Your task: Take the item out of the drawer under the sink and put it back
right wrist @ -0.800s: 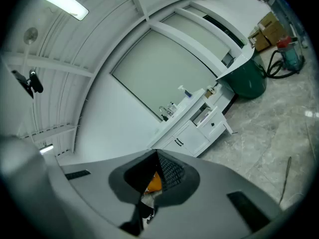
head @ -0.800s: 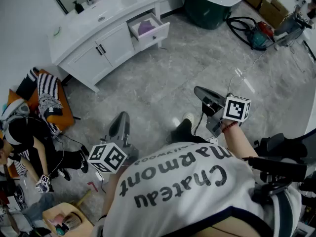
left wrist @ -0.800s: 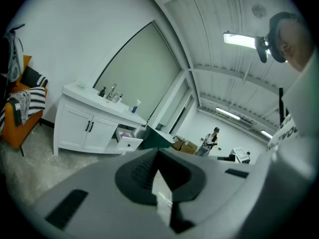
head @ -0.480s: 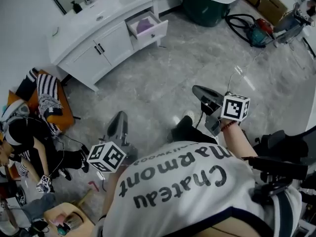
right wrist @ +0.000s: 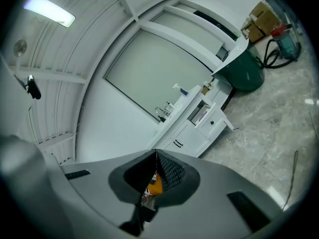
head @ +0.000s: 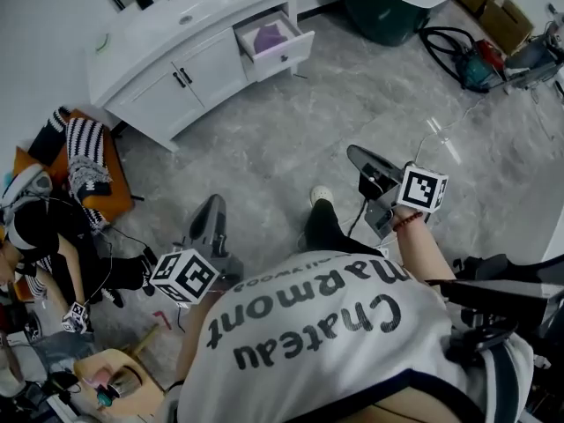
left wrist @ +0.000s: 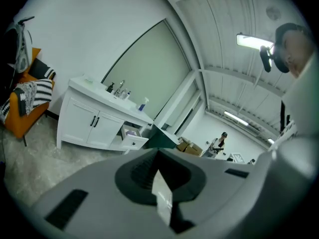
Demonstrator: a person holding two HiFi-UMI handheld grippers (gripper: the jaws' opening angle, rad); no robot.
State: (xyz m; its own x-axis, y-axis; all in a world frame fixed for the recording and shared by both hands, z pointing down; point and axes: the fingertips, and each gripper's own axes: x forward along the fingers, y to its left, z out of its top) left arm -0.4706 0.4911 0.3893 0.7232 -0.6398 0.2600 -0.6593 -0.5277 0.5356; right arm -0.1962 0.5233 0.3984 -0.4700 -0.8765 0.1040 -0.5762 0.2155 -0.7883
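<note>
A white sink cabinet (head: 176, 55) stands against the far wall, several steps away. Its right-hand drawer (head: 280, 45) is pulled open, and a purple item (head: 267, 35) lies inside. My left gripper (head: 211, 218) is held low in front of me, jaws shut and empty, pointing toward the cabinet (left wrist: 89, 121) and its open drawer (left wrist: 132, 136). My right gripper (head: 366, 166) is also shut with nothing in it. In the right gripper view the cabinet (right wrist: 192, 131) with its open drawer (right wrist: 205, 114) shows far off. Both grippers are far from the drawer.
A dark green tub (head: 383, 11) stands right of the cabinet. A vacuum with a hose (head: 463, 55) and cardboard boxes (head: 489, 7) sit at the far right. A person (head: 44, 245) sits on the floor at left, by an orange chair (head: 84, 170).
My foot has stepped forward and the view has shifted, so the cabinet sits a little further right in frame. Both grippers stay shut and keep their places before me.
</note>
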